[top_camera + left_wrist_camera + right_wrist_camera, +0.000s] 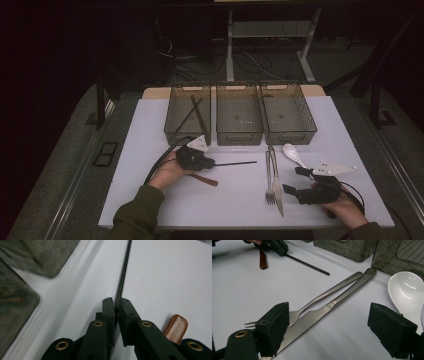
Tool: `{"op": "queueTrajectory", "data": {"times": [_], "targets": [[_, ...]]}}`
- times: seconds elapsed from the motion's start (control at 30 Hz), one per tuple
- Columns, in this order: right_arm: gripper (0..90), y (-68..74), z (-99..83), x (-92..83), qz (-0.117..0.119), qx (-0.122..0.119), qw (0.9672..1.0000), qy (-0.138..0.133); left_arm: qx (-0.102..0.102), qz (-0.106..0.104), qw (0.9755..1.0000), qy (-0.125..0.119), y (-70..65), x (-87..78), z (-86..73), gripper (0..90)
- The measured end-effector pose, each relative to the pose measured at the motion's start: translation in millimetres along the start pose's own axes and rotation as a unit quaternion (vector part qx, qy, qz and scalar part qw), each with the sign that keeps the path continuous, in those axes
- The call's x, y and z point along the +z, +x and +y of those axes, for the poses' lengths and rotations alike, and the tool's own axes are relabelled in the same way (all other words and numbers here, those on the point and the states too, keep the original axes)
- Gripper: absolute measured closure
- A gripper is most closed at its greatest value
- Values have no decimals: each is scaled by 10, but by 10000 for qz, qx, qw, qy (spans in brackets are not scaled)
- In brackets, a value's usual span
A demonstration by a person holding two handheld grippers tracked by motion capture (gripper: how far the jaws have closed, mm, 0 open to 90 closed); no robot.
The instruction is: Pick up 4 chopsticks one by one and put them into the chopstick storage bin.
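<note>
My left gripper point(212, 163) point(116, 302) lies low on the white table, shut on the near end of a thin black chopstick point(237, 162) point(123, 272) that runs out along the tabletop. A brown wooden stick point(205, 179) point(176, 327) lies just beside its jaws. My right gripper point(293, 180) point(329, 315) stands open near the front right, with nothing between its pads. Just past its jaws lie a steel fork point(269, 175) point(324, 293) and a knife point(276, 185) point(342, 298) side by side. A white spoon point(294, 154) point(405, 290) rests to their right.
Three translucent bins stand in a row at the back of the table: the left bin point(170, 107) holds two dark chopsticks point(192, 112), then come the middle bin point(239, 134) and the right bin point(305, 112). Bare white tabletop point(150, 190) spreads at the front left.
</note>
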State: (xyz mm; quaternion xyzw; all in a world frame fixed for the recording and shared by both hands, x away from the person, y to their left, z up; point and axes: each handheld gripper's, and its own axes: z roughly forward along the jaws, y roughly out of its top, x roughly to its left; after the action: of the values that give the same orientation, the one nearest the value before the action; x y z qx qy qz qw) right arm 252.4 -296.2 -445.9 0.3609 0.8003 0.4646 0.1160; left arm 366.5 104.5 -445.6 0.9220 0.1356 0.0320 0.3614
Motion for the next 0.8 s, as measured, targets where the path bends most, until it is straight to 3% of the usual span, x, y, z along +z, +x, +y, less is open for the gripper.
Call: {"op": "queueTrajectory", "data": {"times": [0.17,0.53,0.8], "targets": [[172,5,1,-4,5,12,10000,2,237,51,9997,24,-30,3,6,841],[172,4,3,-4,10,6,10000,-9,314,119,9994,13,-34,2,20,851],[171,2,3,-4,9,2,10000,-11,297,247,9991,-192,-49,-66,70,851]]}}
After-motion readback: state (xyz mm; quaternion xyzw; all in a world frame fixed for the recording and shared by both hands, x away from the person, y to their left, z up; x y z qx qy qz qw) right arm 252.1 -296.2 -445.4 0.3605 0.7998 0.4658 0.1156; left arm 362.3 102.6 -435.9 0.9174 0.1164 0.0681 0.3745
